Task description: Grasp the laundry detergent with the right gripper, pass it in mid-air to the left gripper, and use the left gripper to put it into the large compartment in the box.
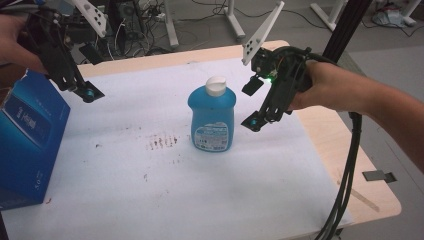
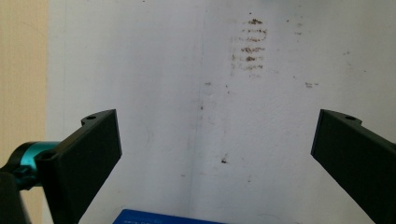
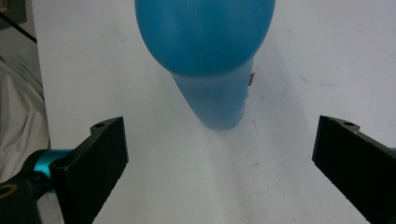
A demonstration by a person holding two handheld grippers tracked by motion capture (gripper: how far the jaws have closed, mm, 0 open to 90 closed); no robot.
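Note:
A blue bottle (image 1: 211, 119) with a white cap (image 1: 217, 86) and a printed label stands upright in the middle of the white foam mat (image 1: 150, 200). My right gripper (image 1: 252, 104) hovers just right of the bottle, open, jaws pointing at it. In the right gripper view the bottle (image 3: 210, 56) lies ahead of the gap between the wide-apart jaws of the right gripper (image 3: 219, 154), untouched. My left gripper (image 1: 89, 75) is raised at the far left, above the mat. The left gripper (image 2: 217, 149) is open over bare stained mat.
A tall blue box (image 1: 27, 140) stands at the left edge of the mat; its top edge (image 2: 159, 218) lies below the left jaws. Brown stains (image 1: 162, 141) mark the mat left of the bottle. Black cables (image 1: 350, 175) hang off the wooden table's right side.

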